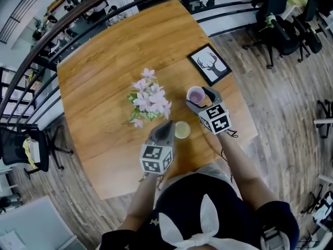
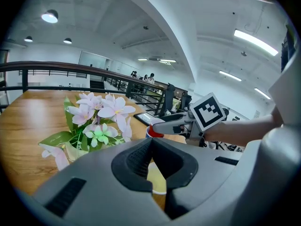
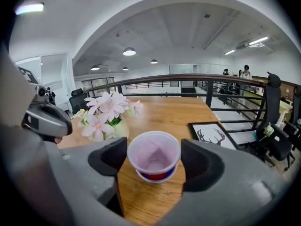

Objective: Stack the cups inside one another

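Wooden table (image 1: 104, 77) viewed from above.

Right gripper (image 1: 199, 99): jaws are held wide apart, one on either side of the pale purple cup (image 3: 154, 160). The cup stands upright on the table with its mouth up (a red and blue band is seen round the base). The pads sit very close to the rim, but no pressing on it can be made out.

Left gripper (image 2: 150, 142): jaw tips are brought together. The yellow cup (image 1: 182, 130) is seen through the hollow behind the tips and is not held.

The yellow cup is placed nearer the person, apart from the purple one. Pink flowers (image 1: 149, 100) are noted just left of both cups. A framed deer picture (image 1: 209, 64) lies flat beyond the purple cup.
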`<state>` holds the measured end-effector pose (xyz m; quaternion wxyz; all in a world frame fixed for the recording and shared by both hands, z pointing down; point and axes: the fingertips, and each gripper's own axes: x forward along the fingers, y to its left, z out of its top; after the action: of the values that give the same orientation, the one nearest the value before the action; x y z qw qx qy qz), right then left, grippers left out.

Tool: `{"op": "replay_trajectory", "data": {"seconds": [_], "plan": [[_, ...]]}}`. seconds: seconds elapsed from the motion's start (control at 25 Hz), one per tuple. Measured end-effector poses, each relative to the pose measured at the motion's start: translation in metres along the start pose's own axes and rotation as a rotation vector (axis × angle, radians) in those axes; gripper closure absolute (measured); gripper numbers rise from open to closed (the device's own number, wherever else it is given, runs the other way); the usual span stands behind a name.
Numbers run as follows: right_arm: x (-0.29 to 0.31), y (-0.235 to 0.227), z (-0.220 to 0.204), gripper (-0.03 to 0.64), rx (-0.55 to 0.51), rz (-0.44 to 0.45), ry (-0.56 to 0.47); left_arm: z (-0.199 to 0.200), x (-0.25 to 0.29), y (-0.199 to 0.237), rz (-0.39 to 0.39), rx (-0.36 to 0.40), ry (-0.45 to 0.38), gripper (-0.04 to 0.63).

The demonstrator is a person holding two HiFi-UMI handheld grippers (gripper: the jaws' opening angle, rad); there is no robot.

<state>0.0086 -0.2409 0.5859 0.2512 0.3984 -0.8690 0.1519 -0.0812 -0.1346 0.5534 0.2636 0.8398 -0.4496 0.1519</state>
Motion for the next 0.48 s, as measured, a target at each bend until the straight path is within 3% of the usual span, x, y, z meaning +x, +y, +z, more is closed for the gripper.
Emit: {"op": "replay_trajectory", "data": {"seconds": [0.48], "plan": [[-0.005,0.002,-0.006,0.252,0.017,0.005,-0.01,-0.005,0.0,0.002,0.004,-0.009,0.003,0.578]]}}
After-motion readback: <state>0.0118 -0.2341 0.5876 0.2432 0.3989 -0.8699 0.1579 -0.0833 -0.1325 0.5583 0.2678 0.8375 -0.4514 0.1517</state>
